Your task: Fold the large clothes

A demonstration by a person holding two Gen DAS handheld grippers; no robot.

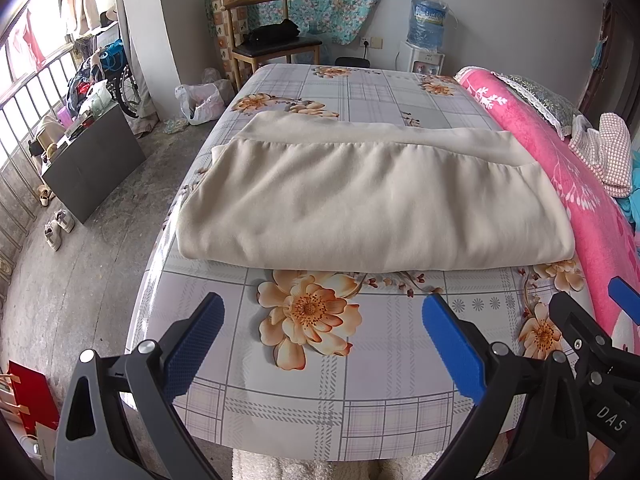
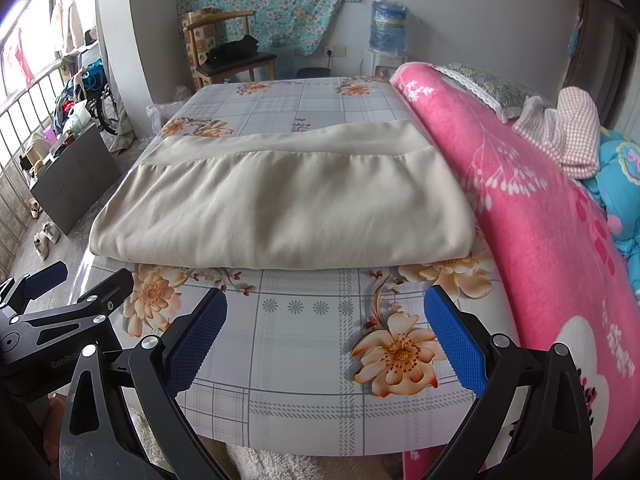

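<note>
A large beige garment [image 1: 368, 204] lies folded into a wide rectangle on the flowered sheet of the bed [image 1: 320, 360]; it also shows in the right wrist view [image 2: 288, 208]. Its gathered hem edge lies on the far side, its thick fold toward me. My left gripper [image 1: 324, 320] is open and empty, held above the sheet a little in front of the fold. My right gripper [image 2: 324, 316] is open and empty too, beside the left one, equally short of the fold. Each gripper shows at the edge of the other's view.
A pink blanket [image 2: 540, 220] lies along the right side of the bed, with a checked cloth [image 2: 572, 132] and pillow behind. A wooden chair [image 1: 272, 40] and a water dispenser [image 1: 426, 40] stand beyond the bed. A dark board [image 1: 92, 160], shoes and clutter are on the floor at left.
</note>
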